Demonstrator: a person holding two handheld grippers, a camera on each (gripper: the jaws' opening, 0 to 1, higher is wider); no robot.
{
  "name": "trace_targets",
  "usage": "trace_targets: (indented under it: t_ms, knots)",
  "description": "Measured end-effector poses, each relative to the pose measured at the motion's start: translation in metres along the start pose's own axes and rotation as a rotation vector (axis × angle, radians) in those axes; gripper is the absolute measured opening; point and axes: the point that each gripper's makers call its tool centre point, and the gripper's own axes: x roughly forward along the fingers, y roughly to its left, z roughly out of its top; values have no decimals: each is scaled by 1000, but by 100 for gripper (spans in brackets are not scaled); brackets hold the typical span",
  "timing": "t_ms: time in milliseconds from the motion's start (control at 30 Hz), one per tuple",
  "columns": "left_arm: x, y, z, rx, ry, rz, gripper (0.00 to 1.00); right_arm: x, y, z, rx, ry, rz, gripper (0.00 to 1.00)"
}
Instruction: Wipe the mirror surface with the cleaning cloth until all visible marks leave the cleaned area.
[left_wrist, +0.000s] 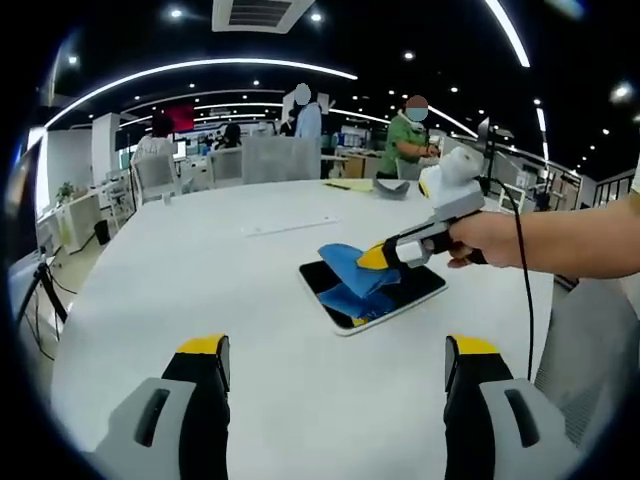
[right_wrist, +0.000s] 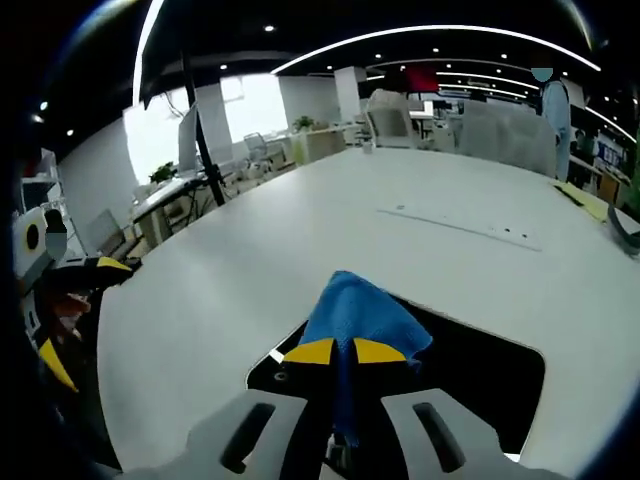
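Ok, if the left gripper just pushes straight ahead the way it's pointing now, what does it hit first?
Probably the mirror with the blue cloth on it, lying ahead on the white table. The left gripper is open and nothing lies between; depth is uncertain.

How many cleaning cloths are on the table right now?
1. A single blue cloth lies on the mirror near the middle of the white table, pinched in the right gripper. Others may be hidden.
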Motion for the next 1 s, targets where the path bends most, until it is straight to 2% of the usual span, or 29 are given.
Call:
trace_targets:
  t_ms: [300, 567, 1000]
  knots:
    - [1, 1, 0, -6, 2, 1, 89, 18, -1, 9, 17, 1, -13, 1]
    - [1, 6, -2, -11, 6, 3, 89, 31, -7, 13, 82, 1, -32, 1]
    - [-1, 10, -4, -14, 11, 7, 89, 44, -8, 12, 127, 16, -34, 1]
